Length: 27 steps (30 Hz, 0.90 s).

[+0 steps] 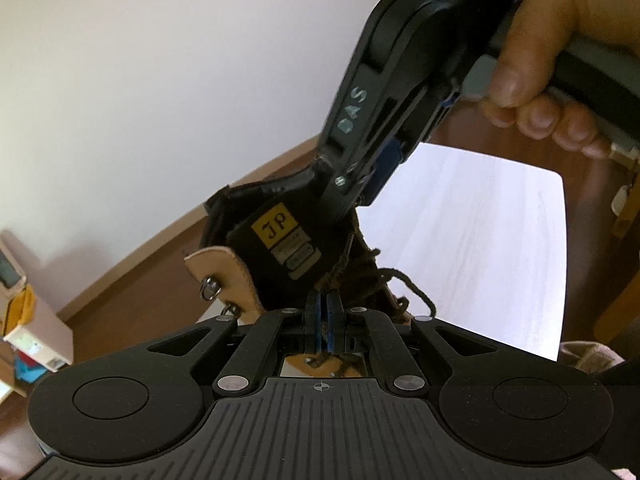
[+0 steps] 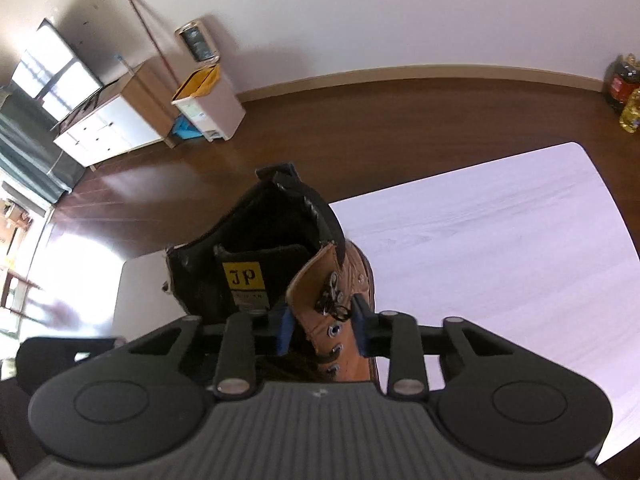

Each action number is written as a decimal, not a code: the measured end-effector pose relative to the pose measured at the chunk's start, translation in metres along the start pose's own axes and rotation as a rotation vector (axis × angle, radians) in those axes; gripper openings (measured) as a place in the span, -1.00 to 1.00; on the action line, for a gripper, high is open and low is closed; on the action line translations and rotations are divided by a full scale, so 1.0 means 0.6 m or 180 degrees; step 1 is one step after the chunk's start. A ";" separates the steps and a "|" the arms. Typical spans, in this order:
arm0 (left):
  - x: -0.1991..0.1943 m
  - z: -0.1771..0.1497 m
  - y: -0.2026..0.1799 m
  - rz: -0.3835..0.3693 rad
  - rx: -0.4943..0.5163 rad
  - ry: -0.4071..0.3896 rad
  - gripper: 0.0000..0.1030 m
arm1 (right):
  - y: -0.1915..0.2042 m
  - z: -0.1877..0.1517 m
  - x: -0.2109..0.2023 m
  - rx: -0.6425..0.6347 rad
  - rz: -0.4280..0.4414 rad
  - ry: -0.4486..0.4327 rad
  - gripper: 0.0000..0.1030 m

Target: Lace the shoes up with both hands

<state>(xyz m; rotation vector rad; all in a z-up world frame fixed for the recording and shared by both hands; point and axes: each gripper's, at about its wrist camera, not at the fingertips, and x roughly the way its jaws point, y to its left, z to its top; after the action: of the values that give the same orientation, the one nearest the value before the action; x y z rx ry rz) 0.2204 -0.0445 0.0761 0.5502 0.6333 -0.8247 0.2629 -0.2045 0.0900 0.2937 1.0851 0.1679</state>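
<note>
Nearest in the left wrist view, the left gripper is keeping its blue pads pressed together, and a dark brown lace is running into the place where they meet, so it is pinching the lace, as far as I can judge. In the right wrist view, the right gripper is standing with its two blue pads on either side of the boot's right eyelet flap. The pads are lying just beside the leather, but a small gap seems to be showing, so I cannot tell if they are pressing on it. No lace is visible between them.

Just beyond the pads, the tan leather boot is standing upright at the near edge of a white table. Its lower eyelets, hidden under the grippers, are seeming to carry crossed lace already, because a tangle of lace is showing there. The upper metal hooks on the left flap are still bare, and the top of the right flap is also without lace. So I judge the lacing as partly done: the top hooks and the knot are remaining.

The boot is wide open at the collar, with black padding and a black tongue bearing a yellow label.

Farther away, a person's hand is gripping the handle of the right gripper, and behind are a dark wooden floor and a white bin.
</note>
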 end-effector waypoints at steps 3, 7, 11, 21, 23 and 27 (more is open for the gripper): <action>0.011 0.005 -0.001 0.0008 0.0016 0.0056 -0.95 | -0.002 0.000 -0.010 -0.0118 -0.0008 0.0014 -0.76; 0.022 0.015 -0.003 -0.0001 0.0096 0.0116 -0.95 | -0.005 0.003 -0.010 -0.0127 0.0041 0.0009 -0.77; 0.030 0.021 -0.005 -0.0009 0.0241 0.0175 -0.95 | -0.009 0.009 -0.010 -0.0158 0.0083 0.0002 -0.77; 0.045 0.042 -0.013 -0.0074 0.0695 0.0363 -0.95 | -0.020 0.008 -0.014 -0.0196 0.0167 -0.0037 -0.77; 0.048 0.045 -0.014 -0.0075 0.0763 0.0400 -0.95 | -0.021 0.008 -0.013 -0.0203 0.0188 -0.0042 -0.76; 0.051 0.053 -0.015 -0.0047 0.0851 0.0432 -0.94 | -0.025 0.006 -0.014 -0.0225 0.0223 -0.0055 -0.76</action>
<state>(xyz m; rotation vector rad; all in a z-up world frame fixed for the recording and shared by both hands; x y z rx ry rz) 0.2384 -0.0860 0.0748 0.8508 0.6555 -0.8974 0.2621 -0.2216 0.0940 0.2695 1.0503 0.2653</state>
